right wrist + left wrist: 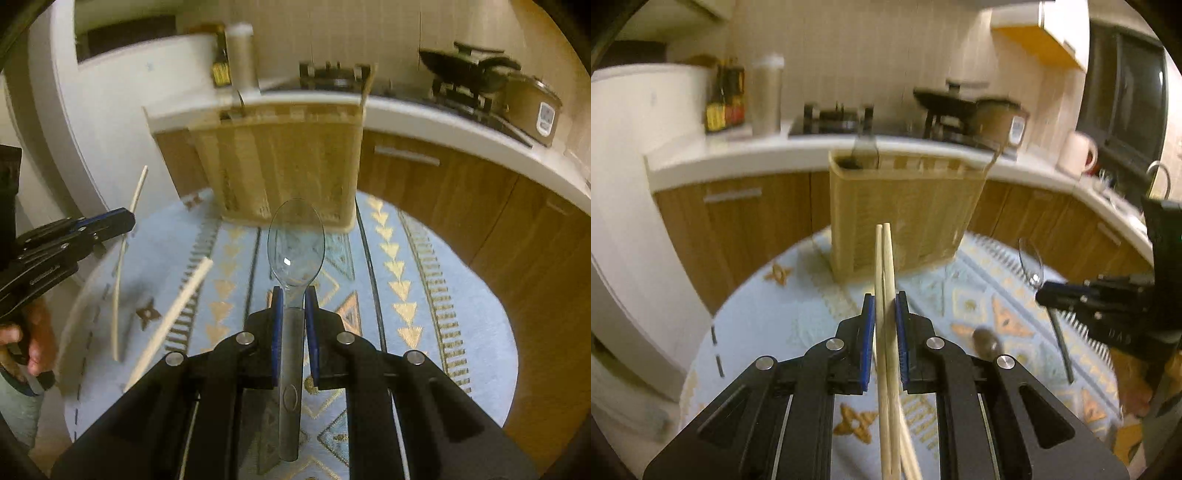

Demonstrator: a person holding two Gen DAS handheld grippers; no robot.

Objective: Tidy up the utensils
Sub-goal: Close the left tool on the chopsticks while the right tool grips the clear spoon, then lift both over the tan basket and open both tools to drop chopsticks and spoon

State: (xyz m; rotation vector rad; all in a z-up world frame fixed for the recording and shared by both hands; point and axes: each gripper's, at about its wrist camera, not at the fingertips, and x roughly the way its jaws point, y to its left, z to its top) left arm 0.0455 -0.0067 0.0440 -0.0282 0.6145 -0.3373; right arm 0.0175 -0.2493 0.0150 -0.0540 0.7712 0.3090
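My left gripper [885, 306] is shut on a pair of pale wooden chopsticks [886, 258], which point up toward a slatted bamboo utensil holder [901, 210]; their lower ends splay apart. My right gripper [294, 299] is shut on the handle of a clear plastic spoon [295, 240], bowl up, just in front of the holder [280, 162]. Both are lifted off the round table. The right gripper [1045, 295] with the spoon [1030, 262] shows at the right of the left wrist view. In the right wrist view, the left gripper [125, 219] and chopsticks [138, 188] are at the left.
The table carries a light blue patterned cloth [406, 258]. A dark utensil handle [862, 151] stands in the holder's left compartment. A small brown object [986, 341] lies on the cloth. Behind are a white counter [775, 151], stove, pan [945, 101] and wooden cabinets. A hand [33, 343] grips the left tool.
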